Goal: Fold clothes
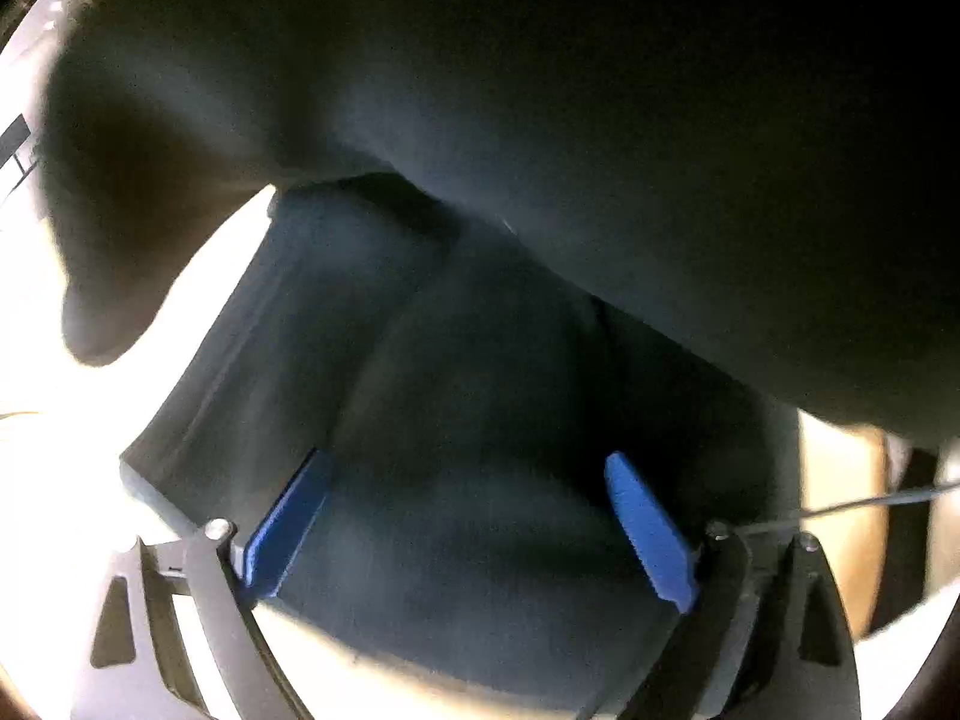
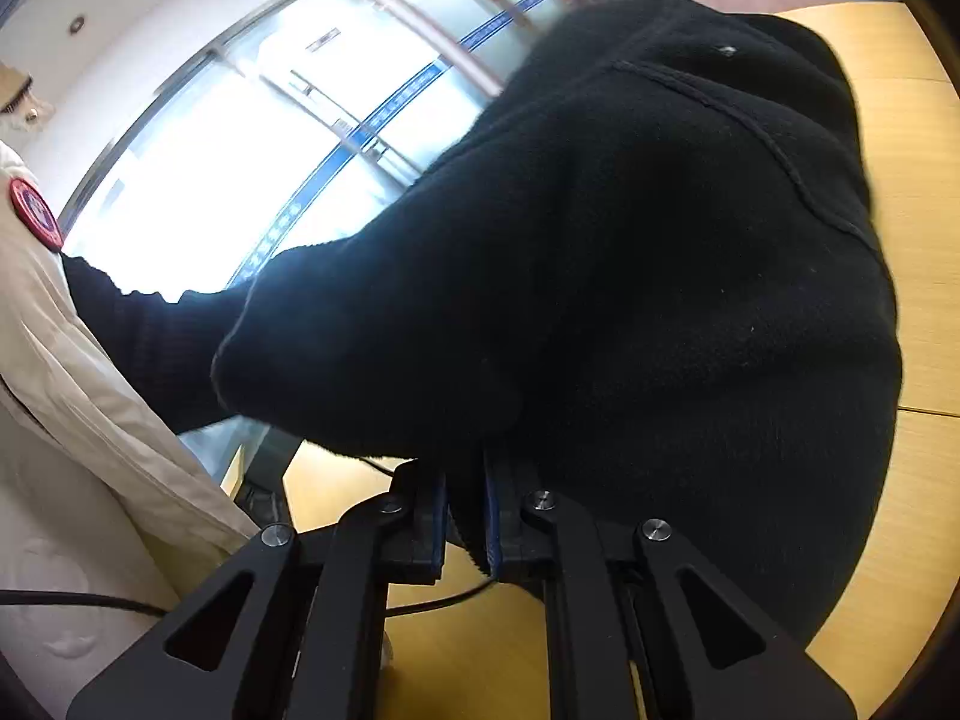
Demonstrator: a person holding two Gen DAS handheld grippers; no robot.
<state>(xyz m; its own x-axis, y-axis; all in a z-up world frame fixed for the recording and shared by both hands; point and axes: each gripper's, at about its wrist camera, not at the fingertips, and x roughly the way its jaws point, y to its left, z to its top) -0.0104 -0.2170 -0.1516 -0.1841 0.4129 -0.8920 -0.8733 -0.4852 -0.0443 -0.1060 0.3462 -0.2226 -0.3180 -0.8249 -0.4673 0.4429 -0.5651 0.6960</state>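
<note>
A black fleece garment [image 2: 630, 276] fills most of both views. My right gripper [image 2: 465, 480] is shut on a fold of the garment and holds it up above the yellow wooden table [image 2: 918, 192]. In the left wrist view the same dark garment [image 1: 480, 360] hangs close in front of the camera. My left gripper [image 1: 468, 480] is open, its blue fingertips [image 1: 645, 522] spread wide with the dark cloth lying between and behind them. I cannot tell whether they touch the cloth.
A person in a beige jacket [image 2: 72, 396] with a round red badge [image 2: 35, 213] stands at the left. Large bright windows [image 2: 270, 138] are behind. A black cable [image 2: 438, 600] lies on the table under the right gripper.
</note>
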